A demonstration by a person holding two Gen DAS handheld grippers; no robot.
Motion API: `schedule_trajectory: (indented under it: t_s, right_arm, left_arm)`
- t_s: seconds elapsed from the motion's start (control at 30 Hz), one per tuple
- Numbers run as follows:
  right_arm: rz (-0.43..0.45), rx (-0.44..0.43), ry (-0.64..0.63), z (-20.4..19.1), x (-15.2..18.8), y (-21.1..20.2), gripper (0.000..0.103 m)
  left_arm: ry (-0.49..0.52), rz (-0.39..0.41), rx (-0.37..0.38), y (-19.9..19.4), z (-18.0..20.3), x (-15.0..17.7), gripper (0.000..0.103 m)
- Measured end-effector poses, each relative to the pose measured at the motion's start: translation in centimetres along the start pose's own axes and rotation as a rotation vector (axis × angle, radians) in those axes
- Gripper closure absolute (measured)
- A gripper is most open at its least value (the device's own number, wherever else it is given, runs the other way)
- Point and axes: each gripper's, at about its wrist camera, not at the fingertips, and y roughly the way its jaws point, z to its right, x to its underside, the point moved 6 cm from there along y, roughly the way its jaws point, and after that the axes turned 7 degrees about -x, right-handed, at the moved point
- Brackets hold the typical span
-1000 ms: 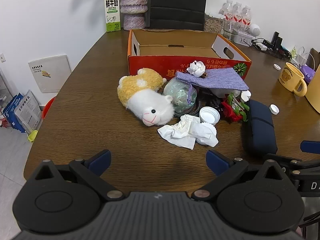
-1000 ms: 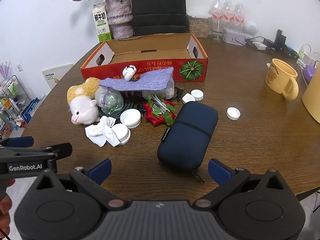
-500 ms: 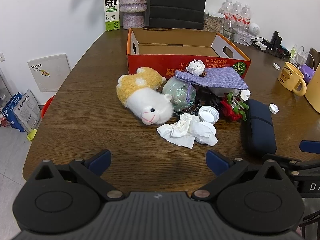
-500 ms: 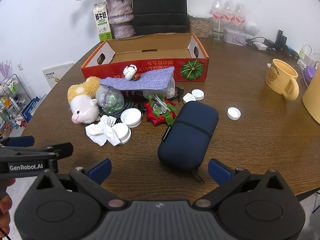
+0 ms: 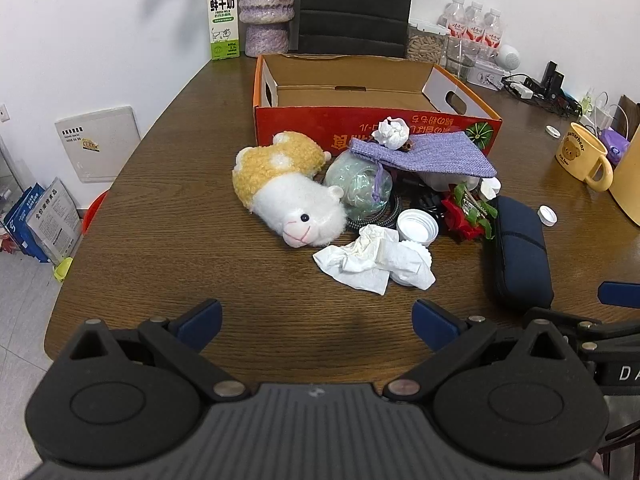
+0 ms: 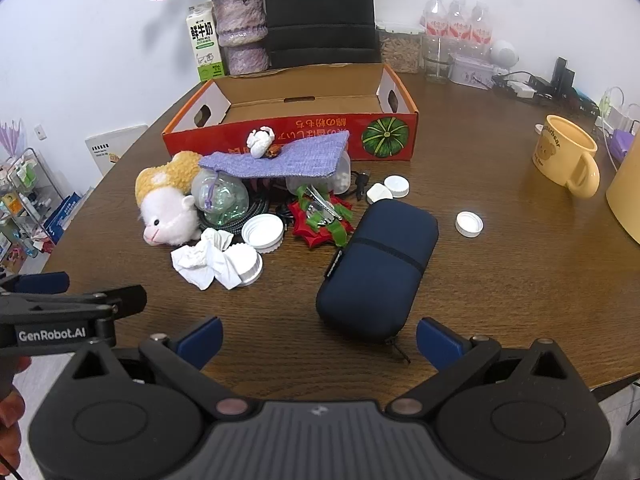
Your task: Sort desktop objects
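Note:
A heap of objects lies in front of an open red cardboard box (image 5: 376, 128) (image 6: 312, 136). It holds a yellow-and-white plush toy (image 5: 286, 192) (image 6: 170, 200), a purple knitted pouch (image 5: 424, 154) (image 6: 280, 158), a clear ball (image 5: 358, 184), crumpled tissue (image 5: 372, 258) (image 6: 204, 258), white lids (image 5: 417, 226) (image 6: 263, 231), a red-and-green decoration (image 6: 320, 218) and a dark blue zip case (image 5: 516, 256) (image 6: 378, 264). My left gripper (image 5: 316, 322) hangs open above the near table edge, short of the tissue. My right gripper (image 6: 318, 340) is open just before the blue case.
A yellow bear mug (image 6: 564, 156) stands at the right, with a loose white cap (image 6: 469, 224) near it. Behind the box are a milk carton (image 5: 223, 20), a purple vase (image 5: 266, 12), a black chair (image 6: 320, 12) and water bottles (image 6: 454, 20). Cables lie at the far right.
Both views have shifted only slightly; the heap sits a touch lower and closer in the left wrist view. Nothing on the table has moved, and both grippers stay open.

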Motion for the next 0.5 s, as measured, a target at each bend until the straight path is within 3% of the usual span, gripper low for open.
schedule_trajectory:
  t_s: [0.5]
  right_arm:
    - [-0.004,-0.003,0.006,0.18,0.23,0.37,0.0]
  left_arm:
    - [-0.003,0.003,0.004,0.34,0.08,0.25,0.0]
